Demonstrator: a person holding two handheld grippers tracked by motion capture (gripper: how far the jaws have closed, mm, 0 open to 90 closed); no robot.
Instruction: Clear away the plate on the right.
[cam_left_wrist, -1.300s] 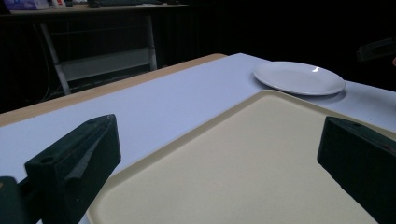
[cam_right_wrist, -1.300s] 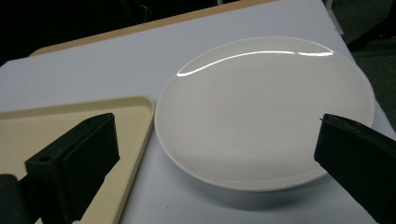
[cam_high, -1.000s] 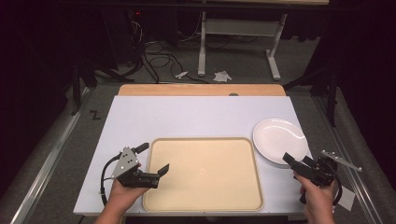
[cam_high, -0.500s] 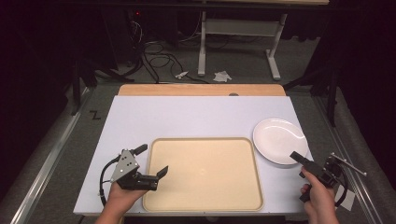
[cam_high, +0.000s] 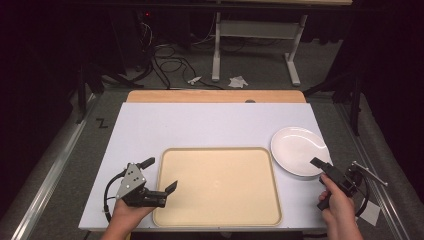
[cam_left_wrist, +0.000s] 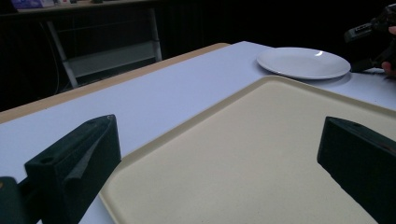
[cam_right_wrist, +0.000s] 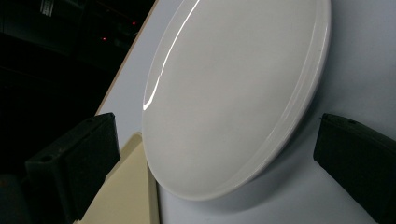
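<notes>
White plate (cam_high: 299, 150) lies flat; right gripper (cam_high: 324, 171) seemingly near its rim.

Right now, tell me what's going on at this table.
A person is working at a white table with a two-jaw tool in each hand. The right tool sits open at the near edge of the white plate, its jaws apart on either side of the rim but not closed on it. The left tool is open too, straddling the left edge of the empty beige tray. The plate lies on the table just right of the tray's far corner. Nothing is held.
</notes>
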